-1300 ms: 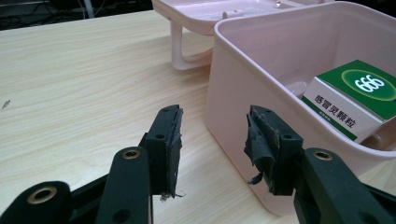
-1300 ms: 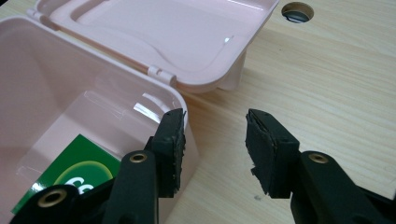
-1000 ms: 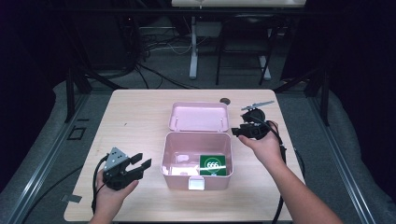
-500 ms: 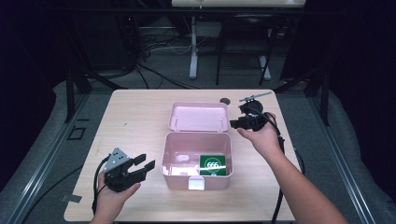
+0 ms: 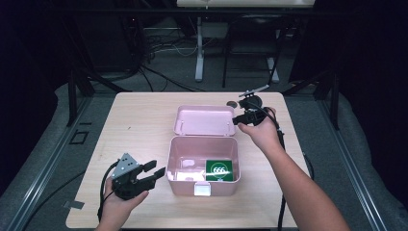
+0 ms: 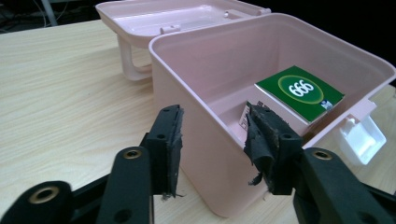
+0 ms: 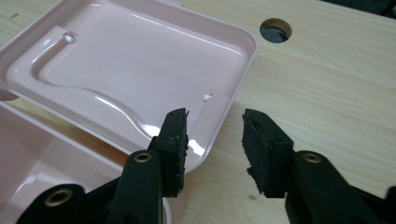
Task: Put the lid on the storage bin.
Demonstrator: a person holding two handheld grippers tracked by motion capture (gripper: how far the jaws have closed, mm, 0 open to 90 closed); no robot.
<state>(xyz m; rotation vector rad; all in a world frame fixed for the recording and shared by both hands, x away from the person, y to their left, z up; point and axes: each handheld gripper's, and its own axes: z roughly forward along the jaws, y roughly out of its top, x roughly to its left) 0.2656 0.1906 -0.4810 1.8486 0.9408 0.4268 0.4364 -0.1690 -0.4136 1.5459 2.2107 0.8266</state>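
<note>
L gripper (image 6: 212, 140): jaws spread w/ nothing between, straddling near wall of open pink box (image 6: 196, 93); green "666" packet (image 6: 299, 91) lies inside, just past R jaw. R gripper (image 7: 212, 140): jaws spread, empty, over lid (image 7: 130, 70) edge, L jaw above lid, R jaw above bench (image 7: 336, 93); bench hole (image 7: 275, 29) farther off.

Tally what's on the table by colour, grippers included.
Pink: 1, the open box with its lid laid back
Green: 1, the "666" pack inside the box
Black: 2, left gripper and right gripper, both open
Total: 4
</note>
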